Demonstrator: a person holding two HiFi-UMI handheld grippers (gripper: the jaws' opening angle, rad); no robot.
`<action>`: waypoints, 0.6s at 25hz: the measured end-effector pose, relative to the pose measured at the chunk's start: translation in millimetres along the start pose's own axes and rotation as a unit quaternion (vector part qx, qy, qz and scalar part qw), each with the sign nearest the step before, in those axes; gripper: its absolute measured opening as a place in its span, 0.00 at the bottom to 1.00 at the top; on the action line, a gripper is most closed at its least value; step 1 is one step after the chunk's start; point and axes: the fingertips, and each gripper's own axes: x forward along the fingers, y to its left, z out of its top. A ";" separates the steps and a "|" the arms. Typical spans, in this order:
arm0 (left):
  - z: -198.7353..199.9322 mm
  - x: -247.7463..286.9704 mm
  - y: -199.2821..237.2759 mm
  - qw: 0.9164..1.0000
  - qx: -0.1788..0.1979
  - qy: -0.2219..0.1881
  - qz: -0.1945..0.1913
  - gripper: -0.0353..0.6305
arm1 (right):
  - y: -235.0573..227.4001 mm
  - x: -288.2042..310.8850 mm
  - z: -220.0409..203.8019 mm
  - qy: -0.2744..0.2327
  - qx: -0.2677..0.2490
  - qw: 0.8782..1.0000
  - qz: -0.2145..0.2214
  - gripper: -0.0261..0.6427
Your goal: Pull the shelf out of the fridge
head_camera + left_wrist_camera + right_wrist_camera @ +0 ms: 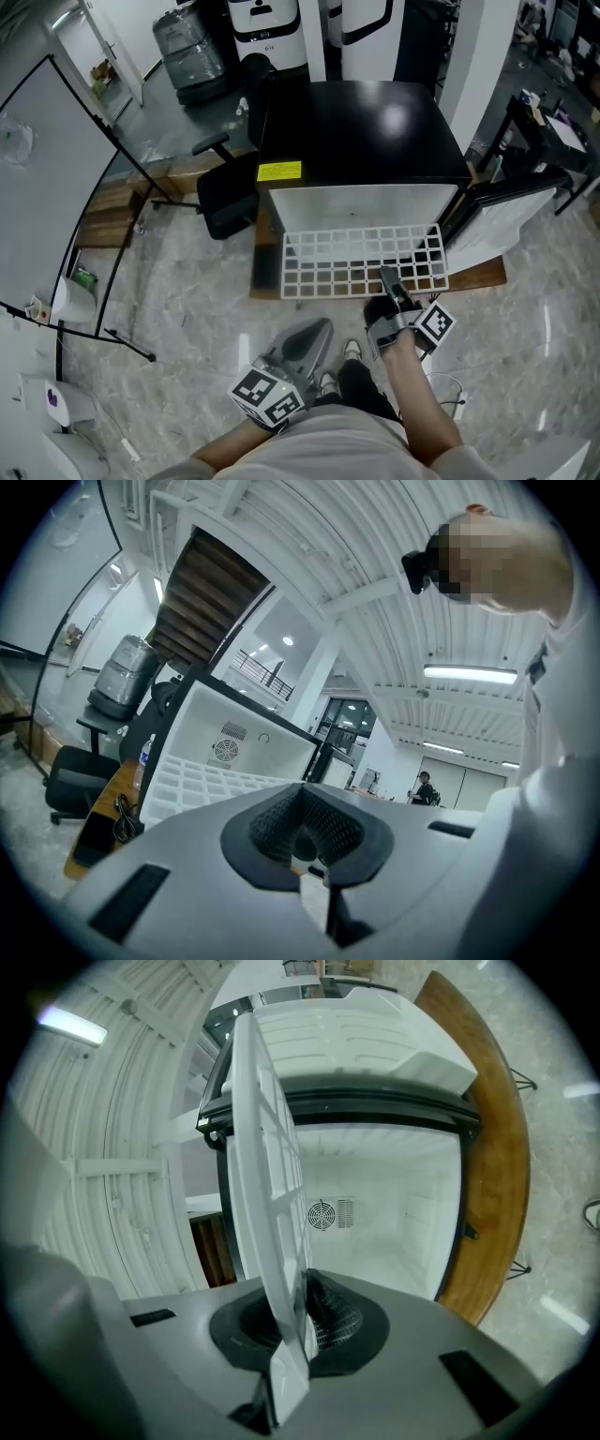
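A black mini fridge (361,131) stands on a low wooden platform with its door swung open to the right. Its white grid shelf (361,262) sticks well out of the white cavity toward me. My right gripper (387,278) is shut on the shelf's front edge, right of middle. In the right gripper view the shelf (267,1176) runs edge-on between the pads of that gripper (292,1321), with the fridge's inside (394,1213) behind. My left gripper (314,333) hangs low near my legs, apart from the shelf. It is shut (302,841) and holds nothing. The shelf (202,785) shows beyond it.
The open fridge door (511,220) juts out at the right. A black office chair (220,192) stands left of the fridge. A whiteboard on a stand (56,178) fills the left side. The wooden platform (478,275) edges the marble floor. A cable (450,384) lies by my right foot.
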 end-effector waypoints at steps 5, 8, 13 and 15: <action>-11.1 -5.3 -15.2 1.000 -0.004 0.006 -0.026 0.06 | -4.0 -34.7 -13.8 -0.008 0.028 1.000 -0.006 0.11; -17.8 -9.3 -23.8 0.999 -0.009 0.010 -0.034 0.06 | 1.7 -53.1 -21.1 -0.008 0.033 0.999 -0.005 0.11; -19.9 -14.0 -40.9 0.999 -0.006 0.010 -0.040 0.06 | 8.3 -78.8 -24.6 -0.009 0.041 0.999 -0.006 0.11; -21.6 -14.1 -47.8 0.999 -0.002 0.009 -0.041 0.06 | 10.7 -86.6 -24.1 -0.005 0.041 0.999 -0.005 0.11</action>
